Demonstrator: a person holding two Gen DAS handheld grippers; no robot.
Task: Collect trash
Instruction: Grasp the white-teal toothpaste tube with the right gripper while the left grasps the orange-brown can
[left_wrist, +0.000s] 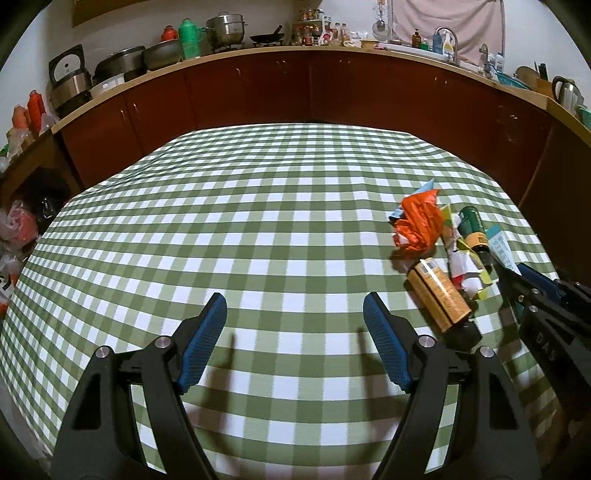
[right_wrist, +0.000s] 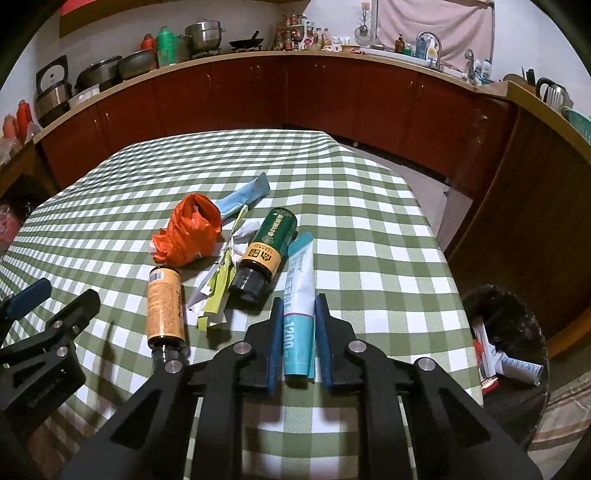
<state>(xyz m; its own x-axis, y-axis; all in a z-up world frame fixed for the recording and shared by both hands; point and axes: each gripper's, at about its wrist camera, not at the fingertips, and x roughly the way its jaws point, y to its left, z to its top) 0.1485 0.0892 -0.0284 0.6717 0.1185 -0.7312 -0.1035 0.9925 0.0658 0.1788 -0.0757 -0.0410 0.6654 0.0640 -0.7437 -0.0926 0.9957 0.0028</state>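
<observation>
I'm straddling the teal-and-white squeezed toothpaste tube (right_wrist: 298, 314) with my right gripper (right_wrist: 298, 336); jaws narrowed, one blue pad on each side of its lower half, close but I can't tell if they're actually pinching yet. The tube is lying flat on the green-checked cloth of the worktop (right_wrist: 369, 229), pointing away from me, so I'm coming in along its length to take it across the thin width.

Rest of the trash is sitting just left of it in one cluster: dark green plastic bottle with a gold band and black cap (right_wrist: 267, 254), touching or nearly touching the tube; yellow-green and white paper scraps (right_wrist: 216, 291); amber-orange bottle with a black cap (right_wrist: 165, 308); crumpled orange plastic bag (right_wrist: 190, 232); pale blue flat sachet (right_wrist: 243, 195) behind it.

My left gripper (left_wrist: 295, 328) is hanging over bare cloth with jaws wide apart, holding nothing, kept clear of the pile.

Right wrist view is the only one showing the black-lined bin (right_wrist: 517, 354) beside the worktop's right edge, already holding paper and packaging — likely the drop target. Left wrist view is mostly hiding the tube behind the right gripper's fingers, but is showing the pile from the side and the empty left half of the cloth.
</observation>
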